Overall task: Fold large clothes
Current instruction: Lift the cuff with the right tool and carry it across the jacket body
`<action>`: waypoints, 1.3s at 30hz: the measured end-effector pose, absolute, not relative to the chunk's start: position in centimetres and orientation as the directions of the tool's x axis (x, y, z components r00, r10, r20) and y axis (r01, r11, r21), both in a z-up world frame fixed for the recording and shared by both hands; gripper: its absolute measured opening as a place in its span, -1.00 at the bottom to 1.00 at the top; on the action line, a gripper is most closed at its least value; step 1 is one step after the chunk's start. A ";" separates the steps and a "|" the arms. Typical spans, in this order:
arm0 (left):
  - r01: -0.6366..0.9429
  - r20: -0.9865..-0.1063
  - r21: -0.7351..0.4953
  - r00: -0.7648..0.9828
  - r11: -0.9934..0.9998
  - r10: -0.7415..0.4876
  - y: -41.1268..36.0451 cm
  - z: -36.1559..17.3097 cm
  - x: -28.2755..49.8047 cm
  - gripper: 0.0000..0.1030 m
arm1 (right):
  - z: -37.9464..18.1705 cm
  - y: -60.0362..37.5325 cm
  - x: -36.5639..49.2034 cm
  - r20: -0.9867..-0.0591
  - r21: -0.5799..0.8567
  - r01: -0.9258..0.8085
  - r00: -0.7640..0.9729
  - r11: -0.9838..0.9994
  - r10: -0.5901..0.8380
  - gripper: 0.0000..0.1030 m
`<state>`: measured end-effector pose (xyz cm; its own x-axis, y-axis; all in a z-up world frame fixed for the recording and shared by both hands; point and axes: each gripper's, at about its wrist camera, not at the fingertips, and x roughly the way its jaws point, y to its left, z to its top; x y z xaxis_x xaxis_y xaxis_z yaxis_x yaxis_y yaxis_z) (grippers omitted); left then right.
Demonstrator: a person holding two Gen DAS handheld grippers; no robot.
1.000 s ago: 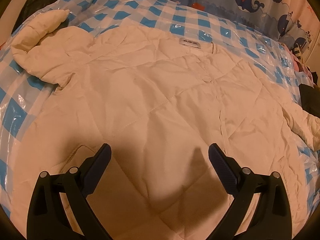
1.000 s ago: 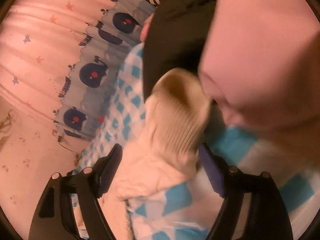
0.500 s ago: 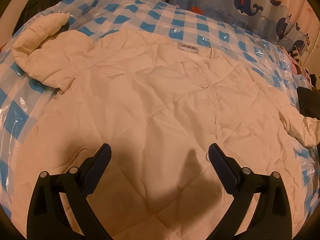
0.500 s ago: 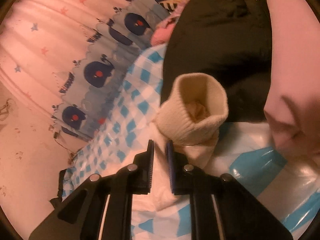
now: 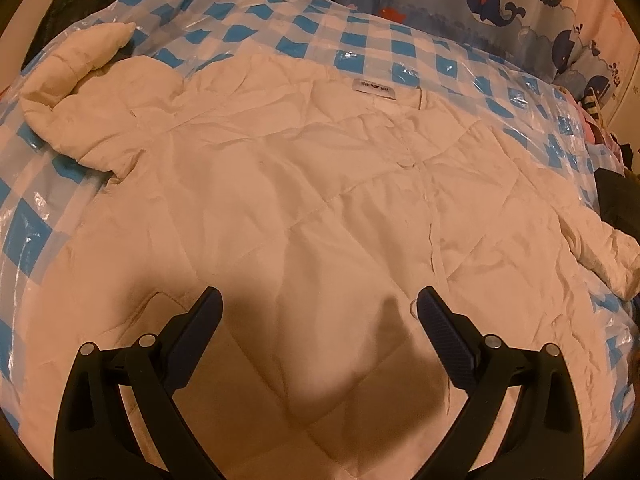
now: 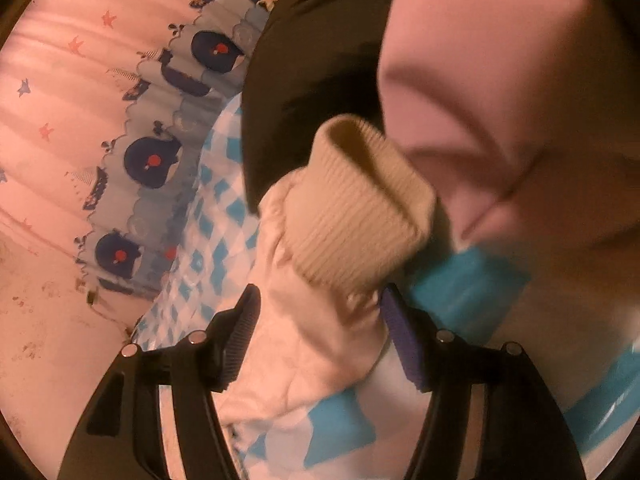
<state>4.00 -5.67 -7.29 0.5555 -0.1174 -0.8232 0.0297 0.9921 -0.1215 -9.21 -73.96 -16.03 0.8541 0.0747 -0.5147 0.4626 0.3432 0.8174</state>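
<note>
You're working over a bed spread with a glossy blue-and-white checked cover (image 5: 400,52) — plastic-looking, catching the warm, dim light. Behind it hangs a curtain (image 5: 500,4) printed with navy whales — pink with stars higher up. Dark clothing (image 6: 316,60) lies heaped at the bed's edge.

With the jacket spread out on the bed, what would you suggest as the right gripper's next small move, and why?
Probably close the right gripper on the sleeve just behind its ribbed cuff. Its jaws have just been opening and now straddle the sleeve without clearly pinching it. The jacket lies flat under the open left gripper, ready for folding the sleeve inward.
</note>
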 end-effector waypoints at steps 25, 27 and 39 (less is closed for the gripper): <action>-0.088 -0.715 -0.024 0.698 0.996 0.045 -1.4 -2.1 3.3 0.82 | -4.2 -63.0 -1.7 -0.300 0.841 0.194 0.944 0.505 0.138 -0.60; -0.080 -0.711 -0.001 0.701 0.997 0.055 -1.4 -1.9 3.1 0.82 | -3.1 -60.6 -0.5 -0.287 0.835 0.163 0.944 0.526 0.164 -0.60; -0.070 -0.687 -0.072 0.727 0.995 0.002 0.7 -0.1 2.3 0.82 | 1.6 -46.8 6.7 -0.255 0.776 0.008 0.919 0.631 0.302 -0.60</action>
<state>2.27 0.70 -0.11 0.7266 0.0018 -0.6870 -0.0704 0.9949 -0.0719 6.74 -46.82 1.58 0.9186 0.3021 -0.2548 0.0076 0.6311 0.7757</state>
